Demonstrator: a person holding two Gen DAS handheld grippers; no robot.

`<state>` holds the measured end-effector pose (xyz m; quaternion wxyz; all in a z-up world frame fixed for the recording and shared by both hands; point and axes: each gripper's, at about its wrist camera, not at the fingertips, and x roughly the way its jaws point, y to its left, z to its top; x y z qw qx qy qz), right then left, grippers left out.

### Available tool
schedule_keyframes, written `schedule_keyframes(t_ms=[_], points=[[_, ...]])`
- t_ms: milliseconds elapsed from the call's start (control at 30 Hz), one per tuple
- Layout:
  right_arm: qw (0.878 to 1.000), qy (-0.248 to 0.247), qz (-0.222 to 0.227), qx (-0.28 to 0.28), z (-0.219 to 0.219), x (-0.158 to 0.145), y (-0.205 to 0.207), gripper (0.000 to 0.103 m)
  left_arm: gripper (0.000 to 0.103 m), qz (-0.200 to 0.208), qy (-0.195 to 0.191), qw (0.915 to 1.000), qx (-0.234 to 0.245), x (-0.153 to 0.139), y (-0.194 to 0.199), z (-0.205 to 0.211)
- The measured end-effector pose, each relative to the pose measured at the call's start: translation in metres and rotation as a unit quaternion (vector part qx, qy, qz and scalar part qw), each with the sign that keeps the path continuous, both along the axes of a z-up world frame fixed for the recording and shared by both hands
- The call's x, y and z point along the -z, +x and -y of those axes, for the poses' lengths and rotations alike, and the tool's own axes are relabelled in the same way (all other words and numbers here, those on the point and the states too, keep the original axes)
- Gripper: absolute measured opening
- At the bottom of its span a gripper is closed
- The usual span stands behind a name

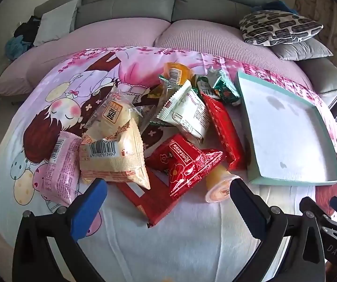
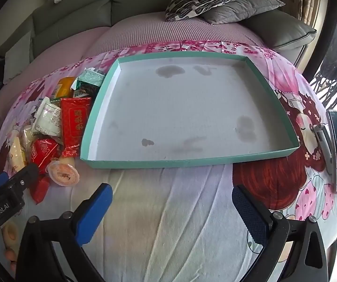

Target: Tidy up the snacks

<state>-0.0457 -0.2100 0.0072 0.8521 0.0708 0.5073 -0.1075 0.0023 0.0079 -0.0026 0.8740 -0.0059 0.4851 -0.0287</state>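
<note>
With both grippers' fingers spread and holding nothing, the left gripper (image 1: 168, 202) faces the snack pile (image 1: 149, 127) just beyond its fingertips, so closing there risks pinching several overlapped packets or rolling the jelly cup (image 1: 220, 188) beside its right finger, while the right gripper (image 2: 172, 208) faces the empty teal tray (image 2: 192, 162).

Ahead of us, beyond the fingers, a grey sofa (image 1: 131, 7) runs across the back, its seat cushions (image 1: 112, 35) covered in mauve. Ahead to our right lie a black-and-white patterned pillow (image 1: 280, 27) on a grey pillow (image 1: 302, 49). Under us spreads a pink cartoon-print cloth (image 2: 168, 211). Daylight enters at far right.
</note>
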Motion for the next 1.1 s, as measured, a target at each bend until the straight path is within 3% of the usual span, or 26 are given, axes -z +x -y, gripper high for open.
schedule_keyframes(t_ms=[833, 1100], points=[[1.0, -0.001, -0.001, -0.001, 0.001, 0.001, 0.0, 0.103, 0.103, 0.018, 0.015, 0.9995, 0.021, -0.007, 0.001, 0.001], [1.0, -0.001, -0.002, -0.001, 0.001, 0.001, 0.0, 0.103, 0.103, 0.025, 0.002, 0.9995, 0.019, -0.011, 0.001, -0.005]])
